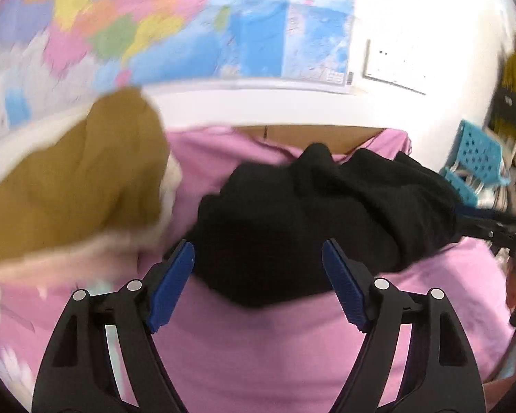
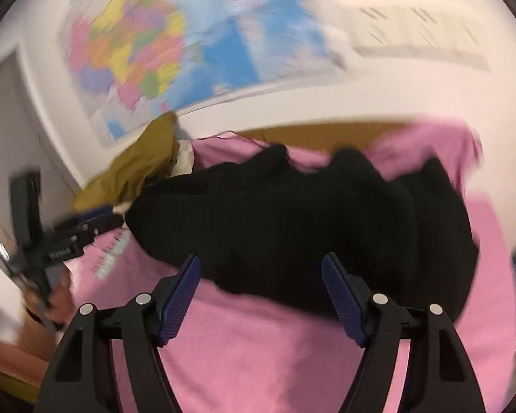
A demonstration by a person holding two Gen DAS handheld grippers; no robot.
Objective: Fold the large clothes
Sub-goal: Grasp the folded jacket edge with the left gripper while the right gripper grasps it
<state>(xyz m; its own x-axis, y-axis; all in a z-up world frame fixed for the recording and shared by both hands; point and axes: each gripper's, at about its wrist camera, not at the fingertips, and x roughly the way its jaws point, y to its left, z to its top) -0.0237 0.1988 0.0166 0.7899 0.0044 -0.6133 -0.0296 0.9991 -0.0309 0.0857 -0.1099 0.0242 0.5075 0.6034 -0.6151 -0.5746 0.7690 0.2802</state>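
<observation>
Left wrist view is showing the left gripper (image 1: 258, 258) with its jaws spread wide and nothing between them; the blue pads (image 1: 170, 289) are hanging just above the near edge of a black garment (image 1: 292, 213). This garment is lying crumpled in a heap on a pink sheet (image 1: 258, 344), which is covering the work surface. A mustard garment (image 1: 79, 179) with a pale lining is sitting to the left of the black one, bunched up against the wall. A coloured map (image 1: 189, 24) is hanging on the wall behind. A blue perforated basket (image 1: 478, 151) is standing at the far right.

Right wrist view is showing the right gripper (image 2: 261, 272), likewise spread and holding nothing, poised at the near edge of the black garment (image 2: 292, 213). Both views are blurring noticeably. The left gripper (image 2: 96, 222) is appearing at the left edge of this view, its jaw state unreadable there.
</observation>
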